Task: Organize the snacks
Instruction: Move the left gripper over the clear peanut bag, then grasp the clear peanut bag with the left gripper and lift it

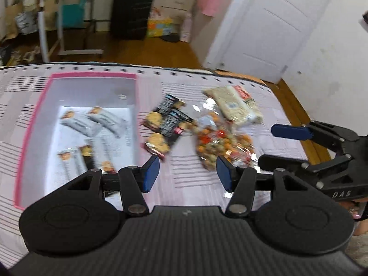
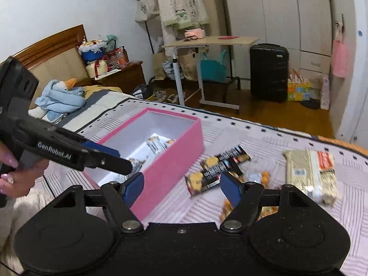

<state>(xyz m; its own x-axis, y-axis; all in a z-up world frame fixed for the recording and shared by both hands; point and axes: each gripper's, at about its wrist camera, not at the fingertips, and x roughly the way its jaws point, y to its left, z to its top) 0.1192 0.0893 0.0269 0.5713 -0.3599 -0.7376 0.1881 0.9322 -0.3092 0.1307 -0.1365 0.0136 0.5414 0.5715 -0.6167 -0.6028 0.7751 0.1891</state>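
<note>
A pink box [image 1: 92, 76] with a white inside lies on the striped bed cover, and several grey snack bars [image 1: 103, 119] rest in it. To its right lie black cookie packs [image 1: 169, 124], a clear bag of colourful snacks [image 1: 218, 142] and a beige pack with a red label [image 1: 232, 105]. My left gripper [image 1: 187, 173] hangs open and empty above the cover, between the box and the clear bag. My right gripper [image 1: 266, 145] stands open to the right of the clear bag. In the right wrist view the right gripper [image 2: 181, 188] is open near the box wall [image 2: 170, 165], and the left gripper [image 2: 125, 161] reaches over the box's near end.
The bed cover [image 2: 230, 138] ends at a far edge with wooden floor beyond. A rolling table [image 2: 207, 43], a black suitcase [image 2: 269, 71] and a white door [image 1: 271, 27] stand past it. A blue plush blanket [image 2: 59, 96] lies toward the headboard.
</note>
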